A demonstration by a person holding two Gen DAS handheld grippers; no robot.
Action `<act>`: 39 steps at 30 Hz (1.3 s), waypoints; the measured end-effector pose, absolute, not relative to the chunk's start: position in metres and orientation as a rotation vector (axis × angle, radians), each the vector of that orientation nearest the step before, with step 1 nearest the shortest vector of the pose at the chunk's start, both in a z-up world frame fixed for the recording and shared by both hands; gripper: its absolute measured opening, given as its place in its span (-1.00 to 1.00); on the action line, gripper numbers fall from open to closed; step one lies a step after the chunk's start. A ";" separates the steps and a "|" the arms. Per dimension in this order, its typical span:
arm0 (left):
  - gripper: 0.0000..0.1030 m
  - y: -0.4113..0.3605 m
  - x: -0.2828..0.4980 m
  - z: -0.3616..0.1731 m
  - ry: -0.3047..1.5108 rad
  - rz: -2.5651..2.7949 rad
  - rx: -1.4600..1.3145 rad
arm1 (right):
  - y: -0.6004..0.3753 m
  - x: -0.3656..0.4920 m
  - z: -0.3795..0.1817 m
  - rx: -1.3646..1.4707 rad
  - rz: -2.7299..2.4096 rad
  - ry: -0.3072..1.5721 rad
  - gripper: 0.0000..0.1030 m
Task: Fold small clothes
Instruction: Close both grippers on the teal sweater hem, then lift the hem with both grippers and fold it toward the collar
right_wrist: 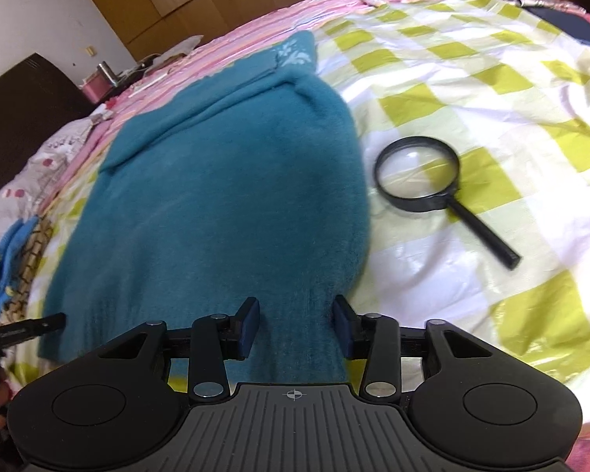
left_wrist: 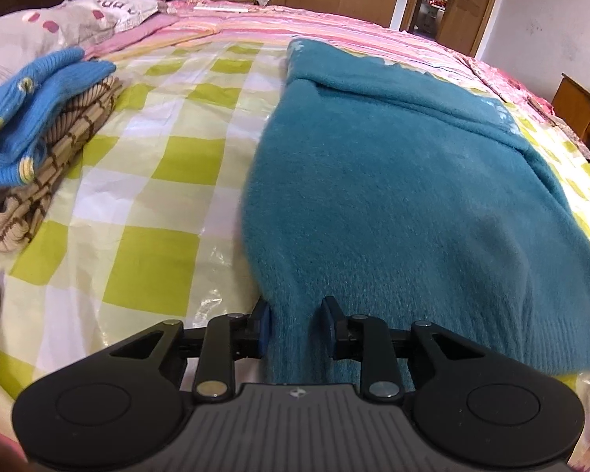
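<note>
Now both tongs, left [left_wrist: 295,324] & right [right_wrist: 297,324], clamp near hem corners of teal sweater [left_wrist: 393,181] flat on bed [left_wrist: 169,126], sleeves folded in; next prob lift hem fwd to collar.

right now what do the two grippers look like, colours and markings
The left gripper and right gripper match: matte black linkage arms with silver rivets, round black discs at each side, and a ribbed grey plate in the middle bearing a small crosshair mark. The fingers carry blue pads on their inner faces. No cables or sleeves show.
</note>
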State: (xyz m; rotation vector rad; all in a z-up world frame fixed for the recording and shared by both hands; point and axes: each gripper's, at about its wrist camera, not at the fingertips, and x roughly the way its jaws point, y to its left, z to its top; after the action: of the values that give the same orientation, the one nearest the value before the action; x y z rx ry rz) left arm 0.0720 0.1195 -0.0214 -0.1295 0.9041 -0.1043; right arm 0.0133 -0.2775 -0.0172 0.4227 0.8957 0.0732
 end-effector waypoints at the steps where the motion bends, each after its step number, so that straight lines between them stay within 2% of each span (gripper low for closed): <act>1: -0.43 0.119 0.072 -0.021 0.903 -0.108 -0.129 | -0.278 0.014 -0.017 0.440 0.080 0.902 -0.48; 3: -0.61 0.119 0.071 -0.020 0.893 -0.116 -0.117 | -0.278 0.013 -0.014 0.476 0.093 0.895 -0.61; 6: -0.69 0.120 0.068 -0.016 0.873 -0.125 -0.118 | -0.278 0.014 -0.008 0.496 0.119 0.876 -0.64; 10: -0.70 0.123 0.067 -0.011 0.856 -0.136 -0.150 | -0.277 0.018 -0.007 0.503 0.140 0.862 -0.63; 16: -0.67 0.119 0.081 -0.019 0.890 -0.140 -0.125 | -0.271 0.029 -0.020 0.477 0.152 0.902 -0.46; 19: -0.63 0.119 0.082 -0.020 0.896 -0.146 -0.119 | -0.271 0.030 -0.022 0.504 0.153 0.896 -0.47; 22: -0.69 0.122 0.081 -0.015 0.896 -0.154 -0.148 | -0.273 0.029 -0.017 0.540 0.178 0.875 -0.62; 30: -0.71 0.125 0.095 0.026 0.781 -0.267 -0.321 | -0.281 0.046 0.025 0.696 0.277 0.681 -0.69; 39: -0.72 0.135 0.159 0.067 0.594 -0.288 -0.466 | -0.291 0.114 0.062 0.787 0.287 0.471 -0.69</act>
State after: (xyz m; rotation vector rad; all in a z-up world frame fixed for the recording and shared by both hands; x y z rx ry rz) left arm 0.1590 0.1345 0.0671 -0.4661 0.5940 -0.2883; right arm 0.1138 -0.2914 0.0616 0.7870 0.4706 0.2875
